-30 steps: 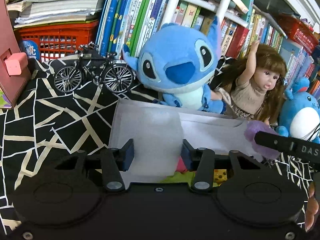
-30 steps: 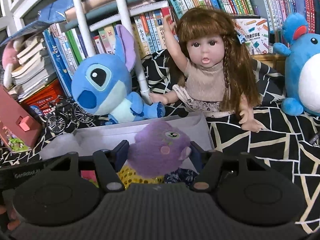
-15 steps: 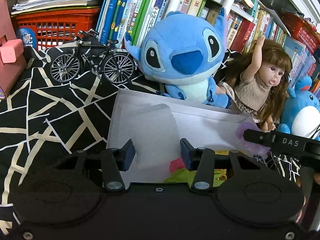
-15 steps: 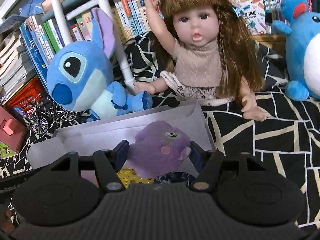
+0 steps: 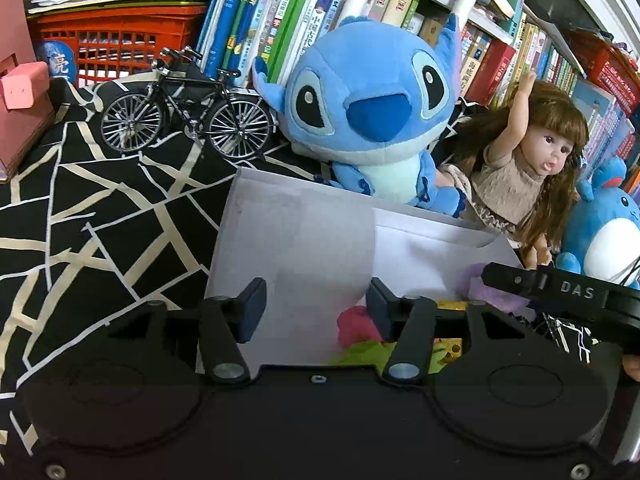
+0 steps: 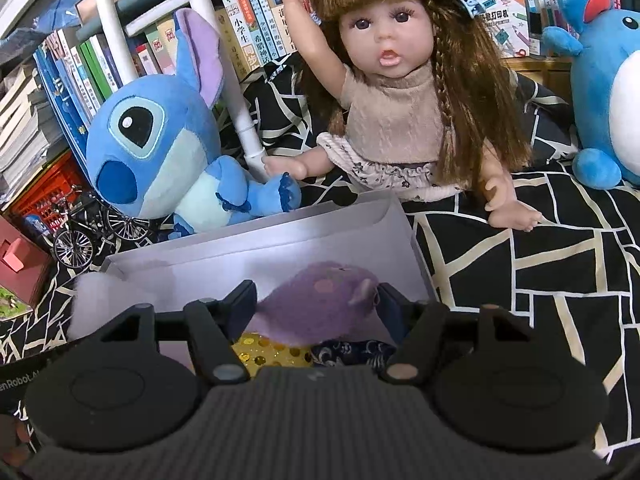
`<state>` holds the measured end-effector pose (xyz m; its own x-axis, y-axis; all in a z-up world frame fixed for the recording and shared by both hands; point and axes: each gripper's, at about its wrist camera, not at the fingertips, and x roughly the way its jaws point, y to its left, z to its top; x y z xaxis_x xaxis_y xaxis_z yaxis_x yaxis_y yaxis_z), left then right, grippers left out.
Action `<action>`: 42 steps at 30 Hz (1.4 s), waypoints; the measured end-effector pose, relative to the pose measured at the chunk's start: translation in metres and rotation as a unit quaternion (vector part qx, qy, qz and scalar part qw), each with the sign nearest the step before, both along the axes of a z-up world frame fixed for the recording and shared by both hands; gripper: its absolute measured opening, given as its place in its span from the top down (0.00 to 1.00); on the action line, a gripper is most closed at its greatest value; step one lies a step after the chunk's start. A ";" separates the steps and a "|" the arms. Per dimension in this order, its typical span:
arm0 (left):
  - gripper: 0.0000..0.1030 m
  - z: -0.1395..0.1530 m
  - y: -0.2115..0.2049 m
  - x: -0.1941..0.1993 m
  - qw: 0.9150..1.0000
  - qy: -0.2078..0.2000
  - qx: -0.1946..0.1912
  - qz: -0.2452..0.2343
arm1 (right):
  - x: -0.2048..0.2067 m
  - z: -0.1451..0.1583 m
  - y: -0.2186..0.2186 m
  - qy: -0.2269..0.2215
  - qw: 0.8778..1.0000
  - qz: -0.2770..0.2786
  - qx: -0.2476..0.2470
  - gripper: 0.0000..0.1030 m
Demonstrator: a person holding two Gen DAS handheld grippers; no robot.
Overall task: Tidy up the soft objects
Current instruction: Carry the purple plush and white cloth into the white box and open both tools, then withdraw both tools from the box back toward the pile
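Even indoor light, strong fisheye bending at edges, soft shadows

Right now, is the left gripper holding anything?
No, the left gripper is open, with only the white box showing between its fingers; the purple toy sits in the right gripper.
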<state>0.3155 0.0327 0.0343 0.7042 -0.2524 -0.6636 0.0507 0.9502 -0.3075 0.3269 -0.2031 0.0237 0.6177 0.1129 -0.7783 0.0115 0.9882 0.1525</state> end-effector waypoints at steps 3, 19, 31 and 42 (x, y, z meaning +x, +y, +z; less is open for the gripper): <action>0.31 0.006 0.000 -0.006 1.000 -0.015 0.006 0.011 | -0.004 0.004 -0.004 -0.008 1.000 -0.004 0.016 0.21; 0.18 0.033 0.002 -0.072 0.997 -0.074 0.027 0.014 | -0.060 0.039 -0.008 -0.068 0.996 0.038 0.040 0.10; 0.14 0.038 0.001 -0.133 0.992 -0.111 0.058 0.007 | -0.116 0.052 -0.014 -0.109 0.991 0.074 0.013 0.04; 0.11 0.038 0.000 -0.179 0.989 -0.132 0.059 -0.008 | -0.160 0.061 -0.004 -0.142 0.982 0.119 -0.024 0.00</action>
